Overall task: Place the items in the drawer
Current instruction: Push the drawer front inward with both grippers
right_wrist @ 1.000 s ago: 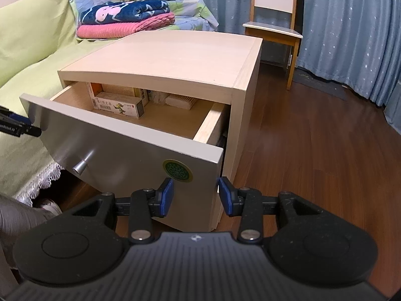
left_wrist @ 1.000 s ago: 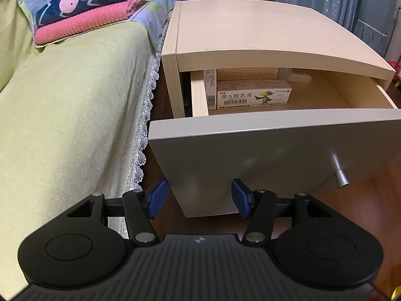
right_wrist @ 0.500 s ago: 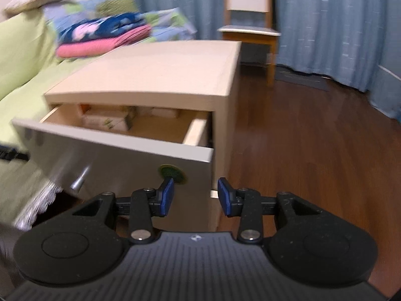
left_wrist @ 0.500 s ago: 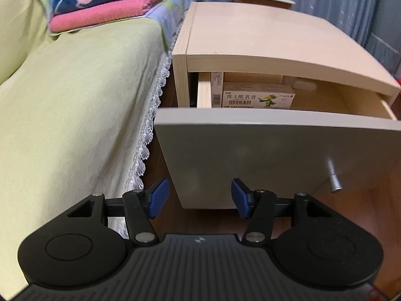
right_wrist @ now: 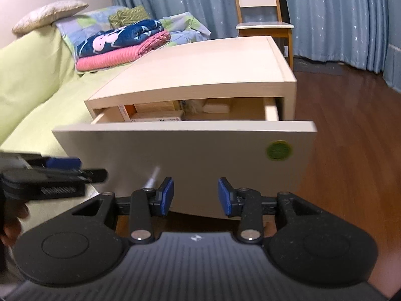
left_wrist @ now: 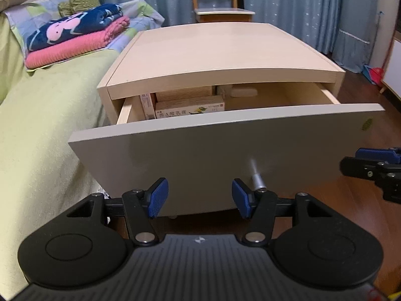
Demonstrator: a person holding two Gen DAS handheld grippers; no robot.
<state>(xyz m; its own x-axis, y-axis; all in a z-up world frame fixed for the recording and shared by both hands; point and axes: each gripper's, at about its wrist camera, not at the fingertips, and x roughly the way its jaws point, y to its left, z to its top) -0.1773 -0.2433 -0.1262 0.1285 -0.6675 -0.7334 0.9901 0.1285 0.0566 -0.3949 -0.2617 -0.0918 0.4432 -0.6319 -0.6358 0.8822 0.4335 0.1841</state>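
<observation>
1. The drawer (left_wrist: 225, 150) stands pulled out of the pale wooden nightstand (left_wrist: 220, 52), beside the bed (left_wrist: 37, 125); its wide grey front faces both cameras, top edge slightly curved.
2. A short metal knob (left_wrist: 257, 175) sticks out low on the front, and a round green sticker (right_wrist: 278, 150) sits near its upper right corner.
3. Inside, at the back left, lie the boxes (left_wrist: 190, 107): one long pale carton with printed characters and a small green figure lies flat, an orange-and-white one stands on edge just beside it, and more pale packs sit behind.
4. The left gripper (left_wrist: 200, 198) hovers low before the front, jaws wide and empty, blue pads apart.
5. The right gripper (right_wrist: 196, 197) hangs just in front too, jaws wide, holding nothing.
6. Folded blankets (right_wrist: 122, 45), navy on pink, rest on the bed.
7. A chair (right_wrist: 263, 12) stands behind the nightstand against blue curtains.
</observation>
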